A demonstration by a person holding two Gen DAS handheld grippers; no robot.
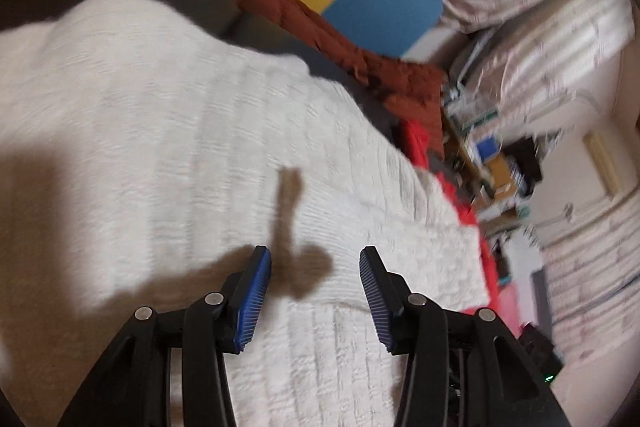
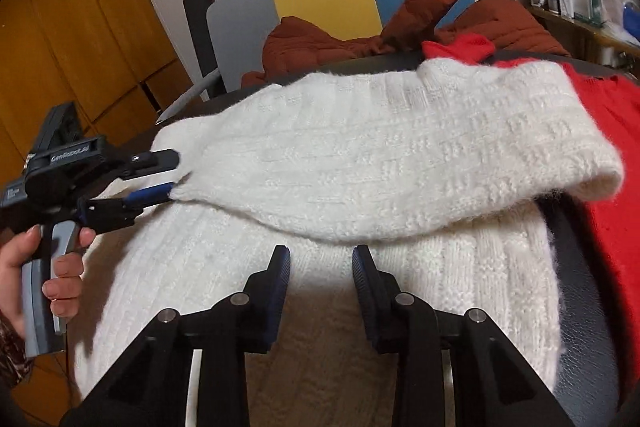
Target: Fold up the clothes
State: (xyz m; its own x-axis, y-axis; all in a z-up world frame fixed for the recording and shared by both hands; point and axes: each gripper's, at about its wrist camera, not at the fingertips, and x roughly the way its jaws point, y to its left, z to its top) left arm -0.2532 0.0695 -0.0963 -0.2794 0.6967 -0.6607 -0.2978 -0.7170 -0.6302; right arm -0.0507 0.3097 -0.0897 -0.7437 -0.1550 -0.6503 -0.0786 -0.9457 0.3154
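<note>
Sleeve-folding is the step in hand: my left gripper (image 2: 170, 177), jaws parted at the cuff of the white sweater (image 2: 360, 163), holds nothing, the sleeve laid across the body on the dark table (image 2: 580, 307). My right gripper (image 2: 320, 267) hovers near, open and empty. Next, I judge, comes folding the body.

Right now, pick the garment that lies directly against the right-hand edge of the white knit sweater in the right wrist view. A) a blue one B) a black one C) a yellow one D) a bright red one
D: a bright red garment lies beside and partly under the right end of the white knit sweater, whose folded sleeve reaches over to it.
</note>
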